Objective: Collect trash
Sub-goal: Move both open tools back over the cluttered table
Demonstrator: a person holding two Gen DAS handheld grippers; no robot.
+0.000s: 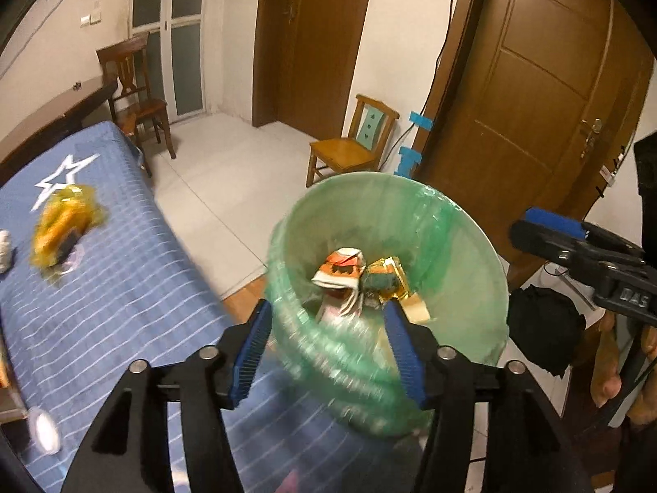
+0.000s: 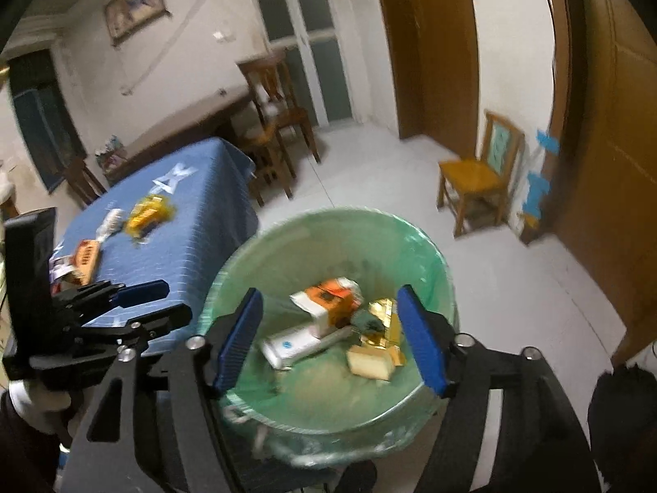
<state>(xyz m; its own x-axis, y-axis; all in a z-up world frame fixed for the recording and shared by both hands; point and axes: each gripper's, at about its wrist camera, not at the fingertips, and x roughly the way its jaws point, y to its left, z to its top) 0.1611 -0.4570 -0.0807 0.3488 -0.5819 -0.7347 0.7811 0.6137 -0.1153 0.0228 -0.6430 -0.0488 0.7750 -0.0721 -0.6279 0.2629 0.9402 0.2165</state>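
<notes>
Both released — left hand-held gripper point(image 1: 328, 353), right hand-held gripper point(image 2: 328, 337) above lined bin point(image 2: 435, 254), trash point(image 2: 328, 308) inside.

The desk point(image 2: 213, 222) wears a blue striped cloth; on it lie a yellow wrapper point(image 2: 147, 213), a white crumpled piece point(image 2: 110, 222) just left, and an orange box point(image 2: 86, 259) nearer.

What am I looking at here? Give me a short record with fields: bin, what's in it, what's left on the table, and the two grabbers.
bin: round bin with green plastic liner, beside the blue striped tablecloth
inside: orange-and-white carton, gold foil wrapper
left on table: yellow crinkled wrapper, orange box
left gripper: open, empty
right gripper: open, empty
</notes>
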